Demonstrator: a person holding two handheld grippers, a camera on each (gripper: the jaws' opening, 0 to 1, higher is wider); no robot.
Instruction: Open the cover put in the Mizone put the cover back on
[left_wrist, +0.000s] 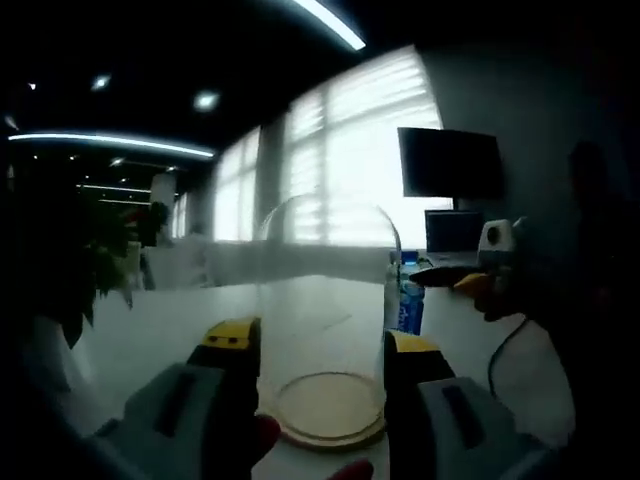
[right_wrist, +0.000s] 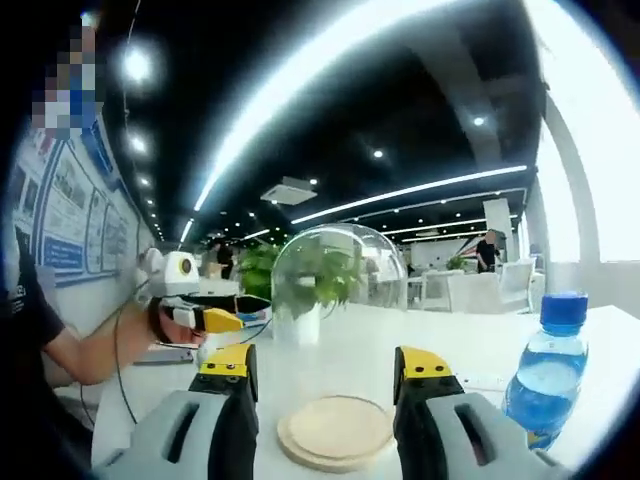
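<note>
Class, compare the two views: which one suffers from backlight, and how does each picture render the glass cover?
Left gripper view: bright windows behind leave the room dark, so the glass cover is a faint outline and the bottle dim. Right gripper view: evenly lit, the cover clear with ceiling-light reflections, straight light strips bent by the fisheye.

In the left gripper view, the Mizone bottle (left_wrist: 408, 300) stands behind the glass dome cover (left_wrist: 325, 300), only its cap and a strip of blue label showing past the glass edge. The wooden base (left_wrist: 328, 408) is partly masked by that view's own jaws, and the room at left is too dark to read. In the right gripper view, the bottle's (right_wrist: 550, 365) bottom is cut by the picture's edge, the wall posters (right_wrist: 75, 215) are too blurred to read, and the distant person (right_wrist: 487, 250) is too small to make out.
</note>
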